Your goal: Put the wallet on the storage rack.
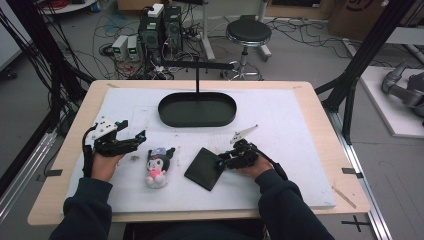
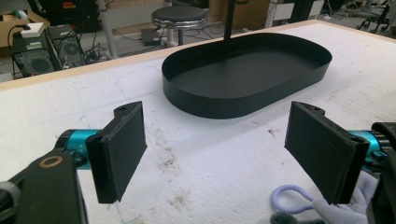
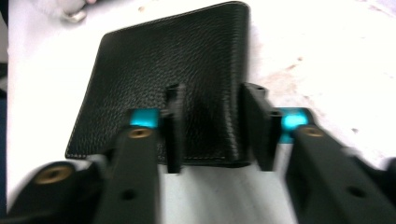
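Right gripper view shows the right gripper (image 3: 212, 128) with its jaws narrowed astride the near right corner of the black wallet (image 3: 163, 79), not clearly pinching it yet, so the grasp needs finishing before any lift, while the left gripper (image 2: 224, 154) waits wide apart.

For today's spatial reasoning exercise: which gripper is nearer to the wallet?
Right. The right gripper is at the wallet, its jaws astride one corner. The left gripper hangs apart over the mat, beyond the plush toy.
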A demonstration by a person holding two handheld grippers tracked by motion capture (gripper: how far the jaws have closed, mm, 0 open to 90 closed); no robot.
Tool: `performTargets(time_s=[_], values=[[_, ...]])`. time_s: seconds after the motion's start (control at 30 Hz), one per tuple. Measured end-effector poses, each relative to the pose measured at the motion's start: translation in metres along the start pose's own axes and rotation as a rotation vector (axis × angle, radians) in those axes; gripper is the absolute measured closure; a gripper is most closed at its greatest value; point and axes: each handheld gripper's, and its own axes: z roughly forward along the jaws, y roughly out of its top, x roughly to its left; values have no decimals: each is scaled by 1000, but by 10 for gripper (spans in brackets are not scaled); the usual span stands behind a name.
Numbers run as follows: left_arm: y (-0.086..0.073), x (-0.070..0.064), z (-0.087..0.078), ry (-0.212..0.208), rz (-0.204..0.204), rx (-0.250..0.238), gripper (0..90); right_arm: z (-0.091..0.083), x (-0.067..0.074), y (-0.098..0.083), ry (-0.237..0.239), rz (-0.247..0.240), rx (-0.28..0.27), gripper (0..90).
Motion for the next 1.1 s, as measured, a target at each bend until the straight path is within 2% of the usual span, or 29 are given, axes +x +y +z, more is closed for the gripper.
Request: performTargets(time_s=[0.2,0.3,0.47,0.5,0.57,0.6,0.73,0.83,0.87,0.97,1.03,1.07,1.1], values=[[0,1,-1,1,-3,0,202,-3,-2,1,8,10,-15,786],[0,2,-1,0,-4,0,202,-5,-3,0,12,14,-21,803],[0,3,-1,4,-11,0,202,-15,-1,2,2,19,-68,818],[-1,3,-1,6,-12,0,202,-22,-2,2,-23,13,-108,824],[0,3,-2,6,-10,1,202,-25,-3,2,-33,17,-122,827],[0,4,-2,6,-9,2,202,-36,-6,2,-69,17,-163,830],[0,4,-2,9,-10,2,203,-55,-9,2,-144,16,-222,834],[0,3,-2,9,-10,1,203,-67,-10,2,-193,15,-254,836],[0,3,-2,8,-9,1,203,-67,-10,2,-193,15,-254,836],[0,3,-2,8,-9,1,203,-83,-9,2,-267,7,-289,839],[0,3,-2,8,-9,1,203,-85,-9,1,-282,7,-297,839],[0,3,-2,7,-9,2,203,-90,-10,1,-307,-1,-307,840],[0,3,-2,9,-8,1,203,-97,-10,1,-351,-5,-313,841]])
